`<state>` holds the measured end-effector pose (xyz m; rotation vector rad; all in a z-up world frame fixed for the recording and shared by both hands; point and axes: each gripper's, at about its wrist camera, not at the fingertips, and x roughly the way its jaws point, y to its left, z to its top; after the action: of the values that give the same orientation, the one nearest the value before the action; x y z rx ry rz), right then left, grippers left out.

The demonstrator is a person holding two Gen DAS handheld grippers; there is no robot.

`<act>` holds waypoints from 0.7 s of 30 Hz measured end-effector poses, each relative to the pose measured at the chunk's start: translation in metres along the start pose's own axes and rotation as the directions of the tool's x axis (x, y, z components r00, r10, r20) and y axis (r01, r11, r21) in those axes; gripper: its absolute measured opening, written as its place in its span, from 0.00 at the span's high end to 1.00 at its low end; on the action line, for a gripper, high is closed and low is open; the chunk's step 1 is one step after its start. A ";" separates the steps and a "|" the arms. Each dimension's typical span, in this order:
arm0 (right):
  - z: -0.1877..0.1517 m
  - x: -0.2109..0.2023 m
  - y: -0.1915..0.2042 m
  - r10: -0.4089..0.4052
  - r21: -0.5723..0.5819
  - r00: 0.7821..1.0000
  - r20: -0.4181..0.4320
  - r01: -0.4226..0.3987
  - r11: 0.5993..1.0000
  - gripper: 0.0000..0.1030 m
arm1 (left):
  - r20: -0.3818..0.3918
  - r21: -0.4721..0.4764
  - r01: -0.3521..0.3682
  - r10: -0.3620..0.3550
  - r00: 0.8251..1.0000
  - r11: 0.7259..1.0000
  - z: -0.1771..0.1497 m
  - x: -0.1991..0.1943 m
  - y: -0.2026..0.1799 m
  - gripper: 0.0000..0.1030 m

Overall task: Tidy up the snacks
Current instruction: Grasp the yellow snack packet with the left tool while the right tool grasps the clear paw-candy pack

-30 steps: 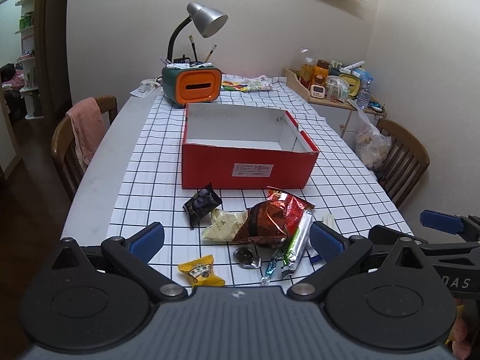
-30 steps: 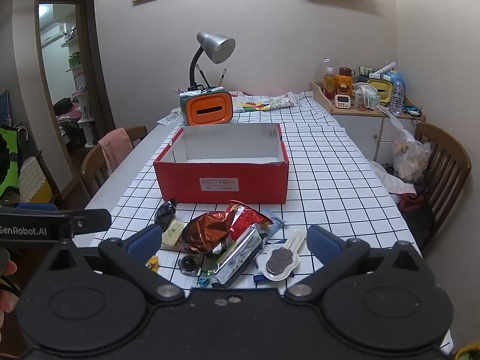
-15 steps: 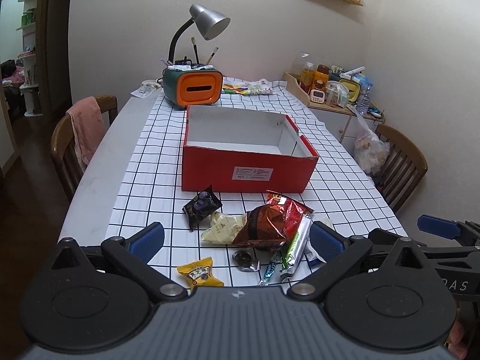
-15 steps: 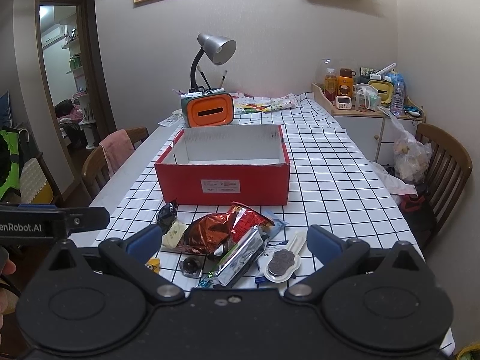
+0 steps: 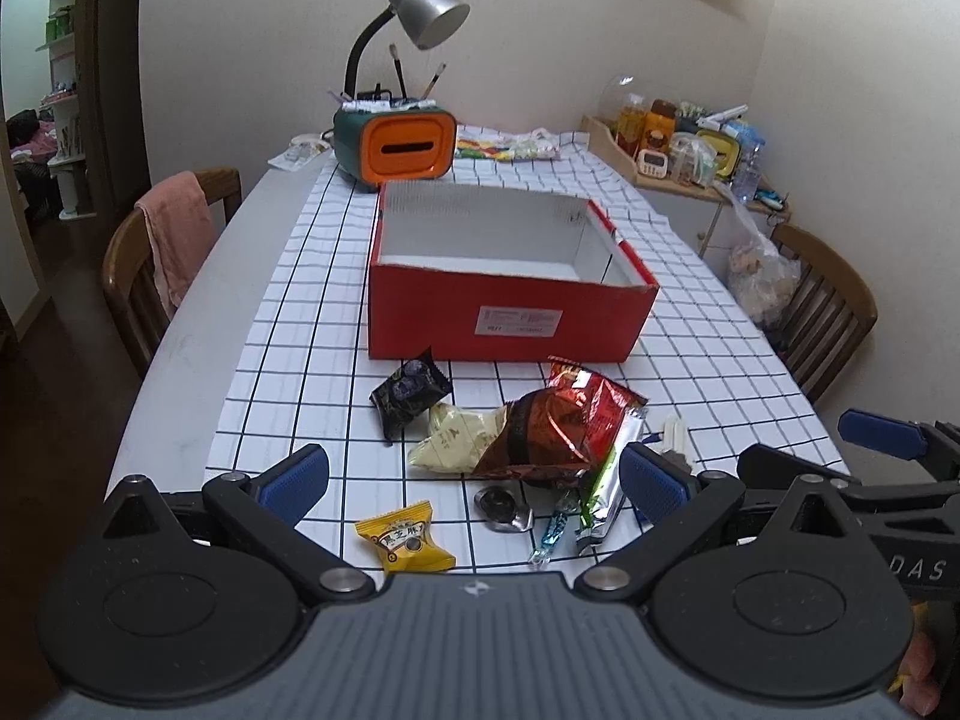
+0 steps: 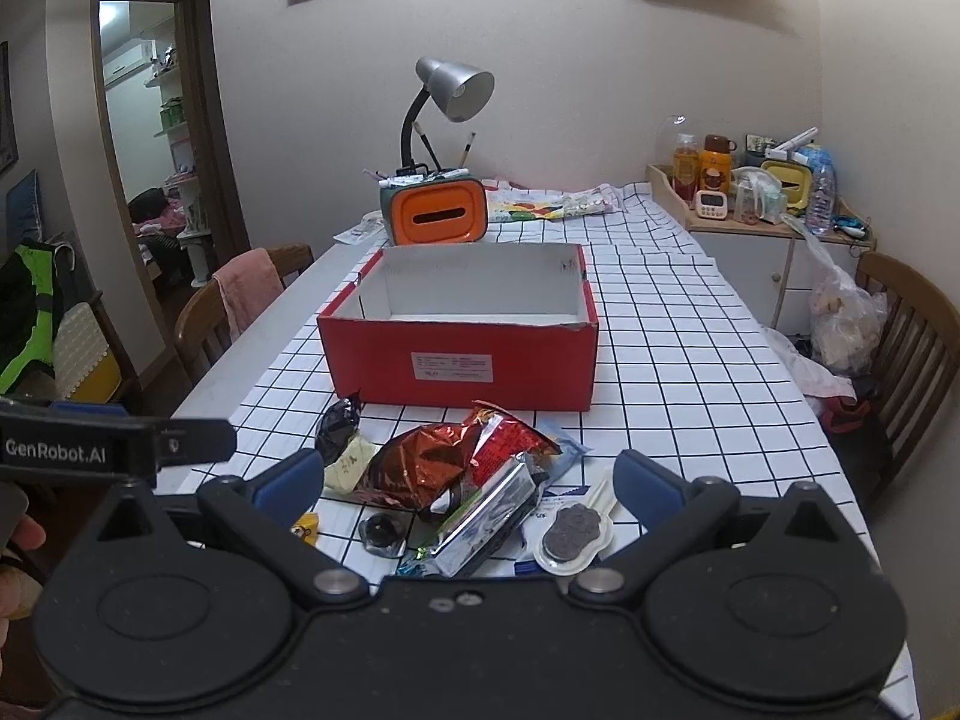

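Note:
An empty red box point(image 5: 510, 312) with a white inside stands on the checked cloth; it also shows in the right wrist view point(image 6: 462, 354). In front of it lies a pile of snacks: a red foil bag point(image 5: 558, 426), a black packet point(image 5: 408, 393), a cream packet point(image 5: 456, 441), a yellow candy point(image 5: 405, 540), a silver bar point(image 6: 486, 522) and a paw-shaped biscuit pack point(image 6: 570, 537). My left gripper point(image 5: 474, 480) is open above the pile's near side. My right gripper point(image 6: 468, 483) is open above the pile too. Both hold nothing.
An orange and green pen holder point(image 5: 396, 147) with a grey lamp point(image 5: 426, 12) stands behind the box. Wooden chairs stand at the left point(image 5: 144, 264) and right point(image 6: 912, 348). A side cabinet point(image 6: 756, 204) holds bottles at the back right.
Both cameras have risen and tilted slightly, so the box and snacks sit a little lower and farther in view. Both grippers stay open. No snack has moved.

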<state>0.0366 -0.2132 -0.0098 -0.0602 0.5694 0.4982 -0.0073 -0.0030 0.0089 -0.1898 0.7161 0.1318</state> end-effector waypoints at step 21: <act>-0.039 0.113 -0.062 -0.091 -0.028 0.959 -0.270 0.086 0.996 0.16 | -0.204 0.012 -0.108 0.108 0.973 0.994 -0.031 0.096 0.019 0.04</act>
<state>0.1285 -0.2263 -0.1075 -0.1703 0.8273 0.4096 0.0417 0.0145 -0.0800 -0.1644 0.9319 0.2178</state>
